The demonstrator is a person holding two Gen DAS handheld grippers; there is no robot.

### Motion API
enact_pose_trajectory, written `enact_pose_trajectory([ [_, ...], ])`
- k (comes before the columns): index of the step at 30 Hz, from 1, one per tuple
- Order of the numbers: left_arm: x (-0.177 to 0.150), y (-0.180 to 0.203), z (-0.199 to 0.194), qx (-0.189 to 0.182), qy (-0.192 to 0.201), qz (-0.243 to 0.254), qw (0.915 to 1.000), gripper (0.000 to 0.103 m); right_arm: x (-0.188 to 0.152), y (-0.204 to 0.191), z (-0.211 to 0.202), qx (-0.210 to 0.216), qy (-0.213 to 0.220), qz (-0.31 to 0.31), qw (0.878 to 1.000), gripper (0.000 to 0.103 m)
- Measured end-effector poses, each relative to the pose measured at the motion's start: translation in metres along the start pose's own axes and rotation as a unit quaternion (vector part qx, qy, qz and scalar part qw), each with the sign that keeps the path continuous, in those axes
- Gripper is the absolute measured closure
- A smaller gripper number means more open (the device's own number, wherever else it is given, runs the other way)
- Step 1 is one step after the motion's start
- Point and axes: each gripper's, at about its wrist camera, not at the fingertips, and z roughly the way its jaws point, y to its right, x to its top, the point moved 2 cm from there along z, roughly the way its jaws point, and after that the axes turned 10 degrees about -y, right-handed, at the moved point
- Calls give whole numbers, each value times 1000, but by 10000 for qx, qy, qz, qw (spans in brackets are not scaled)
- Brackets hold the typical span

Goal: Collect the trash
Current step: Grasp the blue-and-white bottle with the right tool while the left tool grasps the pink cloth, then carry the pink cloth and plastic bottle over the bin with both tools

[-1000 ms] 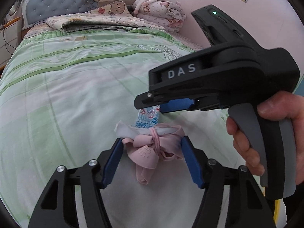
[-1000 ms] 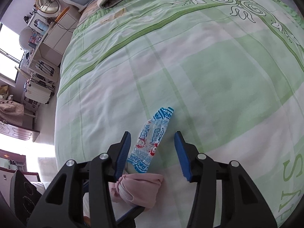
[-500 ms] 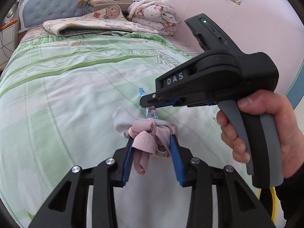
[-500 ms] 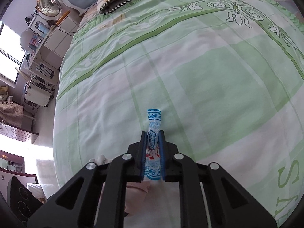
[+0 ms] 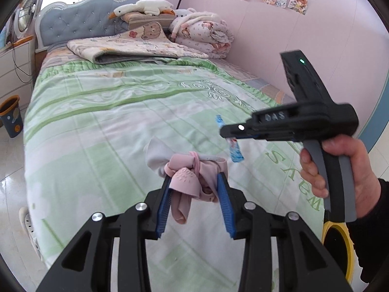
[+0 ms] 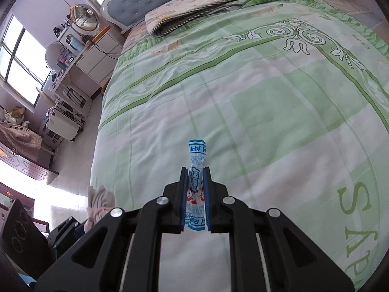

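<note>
Wrapper [image 6: 195,189] now lifted clear of bed [image 6: 267,97], was lying flat on cover a second ago, so pickup judged done and drop into bin likely next. Right claw [image 6: 195,182] pressed tight on wrapper, held level above bed by hand [image 5: 340,170]. Left claw [image 5: 194,185] closed in on pink sock bundle [image 5: 192,172], raised too, pointed toward headboard

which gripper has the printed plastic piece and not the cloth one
The right gripper: it pinches the blue-and-white wrapper. The left gripper holds the pink and white cloth bundle.
</note>
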Motion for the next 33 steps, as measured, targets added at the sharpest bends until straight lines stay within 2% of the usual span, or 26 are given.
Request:
enact_pose_trajectory([
  [3,-2,0,-15,262,99,-62,9996,68,-19,-4,-18,108,134,-65,9998,91],
  [10,-10,8,-48,383,205,-155,9989,68,-66,-14,-62,275,442,-214,9984,91],
  [17,-16,33,-81,246,522,-3,9983,68,-112,-18,-109,381,785,-323,9957,91],
  [24,-24,60,-105,86,685,144,9975,68,-155,-6,-151,334,1134,-179,9928,91],
  [33,-39,106,-127,-197,781,484,9956,68,-216,13,-204,75,1601,8,9871,91],
])
